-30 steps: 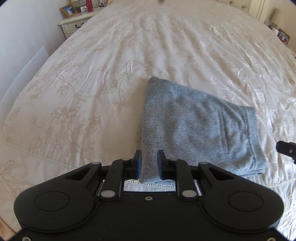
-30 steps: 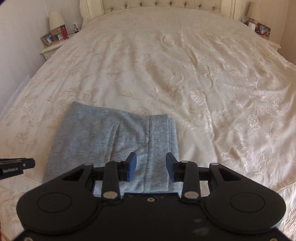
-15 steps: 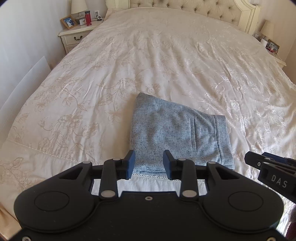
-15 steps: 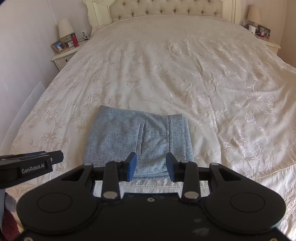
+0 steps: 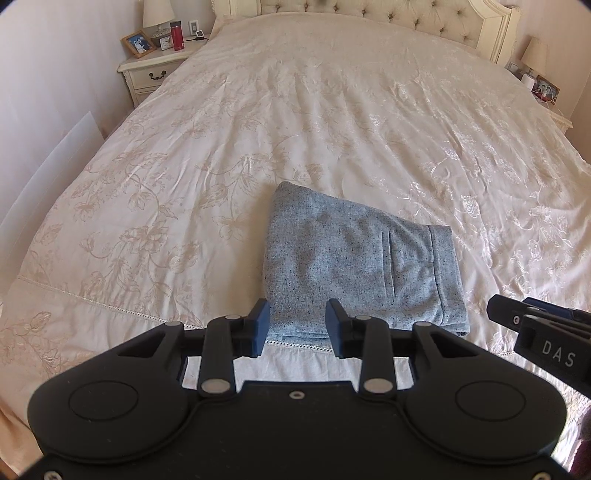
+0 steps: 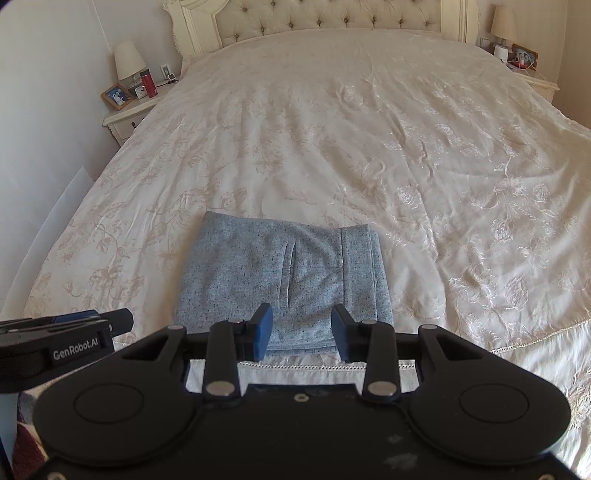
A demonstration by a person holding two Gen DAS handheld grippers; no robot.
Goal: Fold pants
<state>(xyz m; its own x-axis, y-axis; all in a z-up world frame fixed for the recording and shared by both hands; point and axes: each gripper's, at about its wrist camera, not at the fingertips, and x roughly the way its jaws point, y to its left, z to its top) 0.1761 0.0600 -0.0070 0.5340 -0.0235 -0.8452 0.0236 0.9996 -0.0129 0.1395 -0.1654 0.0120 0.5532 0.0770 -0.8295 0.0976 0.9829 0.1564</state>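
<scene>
The left gripper (image 5: 295, 325) hangs above the near edge of the pants (image 5: 354, 266), its blue-padded jaws parted about halfway with nothing between the pads; they have just been opening, and the cloth lies below them, free of the grip. The right gripper (image 6: 302, 330) stands the same way over the same edge, jaws parted to a like width and holding nothing, clear of the fabric. Each gripper is matte black plastic with two rounded lobes at its base, hinged link arms with silver pins, and flat blue rubbery fingers (image 6: 263, 328).

The pants are a grey-blue speckled knit, thick and soft-looking, folded into a compact rectangle of several layers. A slit pocket (image 6: 290, 275) and the seamed waistband (image 6: 360, 273) show on the top face; the waistband forms the right side of the bundle. The bundle lies flat on the bedspread (image 6: 369, 129), near its foot edge and toward the left of the middle, just beyond the hemstitched border (image 5: 110, 302). The bedspread is cream, slightly glossy, with woven flower and vine patterns and shallow wrinkles. Far beyond the pants, at the head of the bedspread, stands a tufted, buttoned headboard (image 6: 332, 16), with a pale nightstand (image 5: 155, 74) to its left carrying a lamp, a framed photo and a red bottle
</scene>
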